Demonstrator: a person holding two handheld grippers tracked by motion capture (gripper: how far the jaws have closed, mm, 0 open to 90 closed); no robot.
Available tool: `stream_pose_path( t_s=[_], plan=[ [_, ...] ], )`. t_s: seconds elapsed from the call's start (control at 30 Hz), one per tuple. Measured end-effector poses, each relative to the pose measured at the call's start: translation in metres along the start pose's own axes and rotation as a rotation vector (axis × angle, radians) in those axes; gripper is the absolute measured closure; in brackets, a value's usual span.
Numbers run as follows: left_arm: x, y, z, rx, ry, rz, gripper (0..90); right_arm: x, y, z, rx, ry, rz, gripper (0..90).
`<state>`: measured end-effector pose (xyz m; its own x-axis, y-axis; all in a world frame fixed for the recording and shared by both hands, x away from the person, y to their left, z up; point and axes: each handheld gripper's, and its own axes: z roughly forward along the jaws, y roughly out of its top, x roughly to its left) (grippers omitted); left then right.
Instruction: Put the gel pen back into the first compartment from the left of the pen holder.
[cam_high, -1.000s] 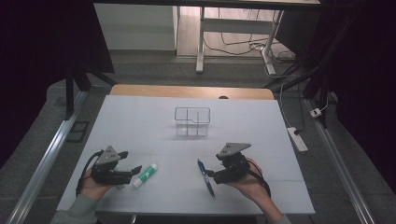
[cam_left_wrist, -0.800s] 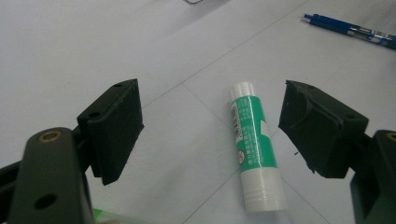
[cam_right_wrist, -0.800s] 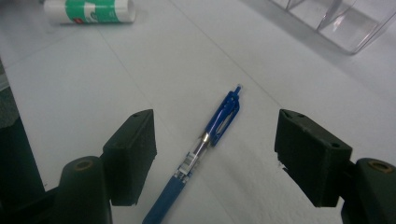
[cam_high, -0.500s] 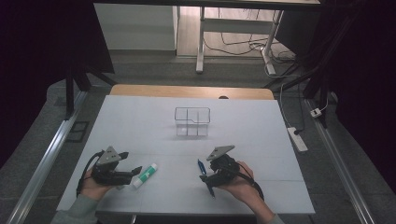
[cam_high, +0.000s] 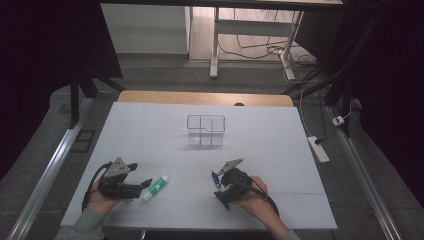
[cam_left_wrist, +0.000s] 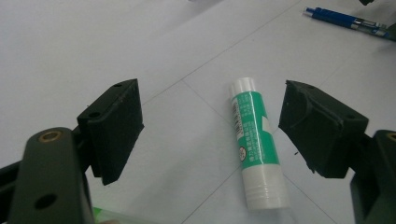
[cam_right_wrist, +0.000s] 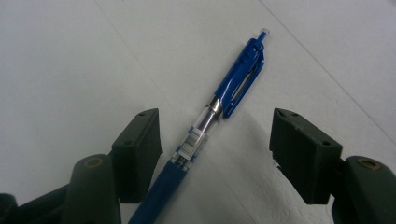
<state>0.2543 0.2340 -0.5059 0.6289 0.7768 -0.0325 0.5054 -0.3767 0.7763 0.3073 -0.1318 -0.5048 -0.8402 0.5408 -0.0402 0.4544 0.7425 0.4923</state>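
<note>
Grasp stage. Right gripper (cam_right_wrist: 215, 154) jaws apart, just been closing, straddling blue click pen (cam_right_wrist: 219, 109) lying on white table (cam_high: 280, 145); squeeze judged next. Left gripper (cam_left_wrist: 210, 126) gaping around green-white glue stick (cam_left_wrist: 256, 144).

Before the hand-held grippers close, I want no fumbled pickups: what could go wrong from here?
1. The right hand-held gripper, whose jaws have just been closing, has the blue pen lying slantwise and close to one jaw; it may pinch off-centre and swing the pen.
2. The glue stick lies on the table between the open jaws of the left hand-held gripper, nearer one of them; being round, it could roll away when that jaw touches first.
</note>
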Motion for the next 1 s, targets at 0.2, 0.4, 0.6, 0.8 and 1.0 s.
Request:
stream_pose_path(
  t_s=[0.2, 0.4, 0.6, 0.8, 1.0],
  plan=[
    [-0.0003, -0.0002, 0.0005, 0.003, 0.001, 0.003, 21.1, 0.0034, 0.0006, 0.0061, 0.023, -0.01, -0.008, 36.6],
    [0.0001, -0.0005, 0.0005, 0.003, 0.002, 0.003, 21.1, 0.0043, 0.0012, 0.0062, 0.023, -0.025, -0.008, 40.1],
    [-0.0003, -0.0009, 0.0006, 0.008, 0.006, 0.01, 20.9, 0.0025, 0.0019, 0.0054, 0.035, -0.008, 0.014, 50.1],
    [0.0001, -0.0014, 0.0009, 0.009, 0.009, 0.01, 20.9, -0.003, 0.0013, 0.0022, 0.059, -0.016, 0.039, 68.1],
    [-0.0013, -0.0013, 0.0011, 0.012, 0.012, 0.019, 20.9, -0.0041, 0.0013, 0.0008, 0.073, -0.021, 0.029, 79.0]
  ],
)
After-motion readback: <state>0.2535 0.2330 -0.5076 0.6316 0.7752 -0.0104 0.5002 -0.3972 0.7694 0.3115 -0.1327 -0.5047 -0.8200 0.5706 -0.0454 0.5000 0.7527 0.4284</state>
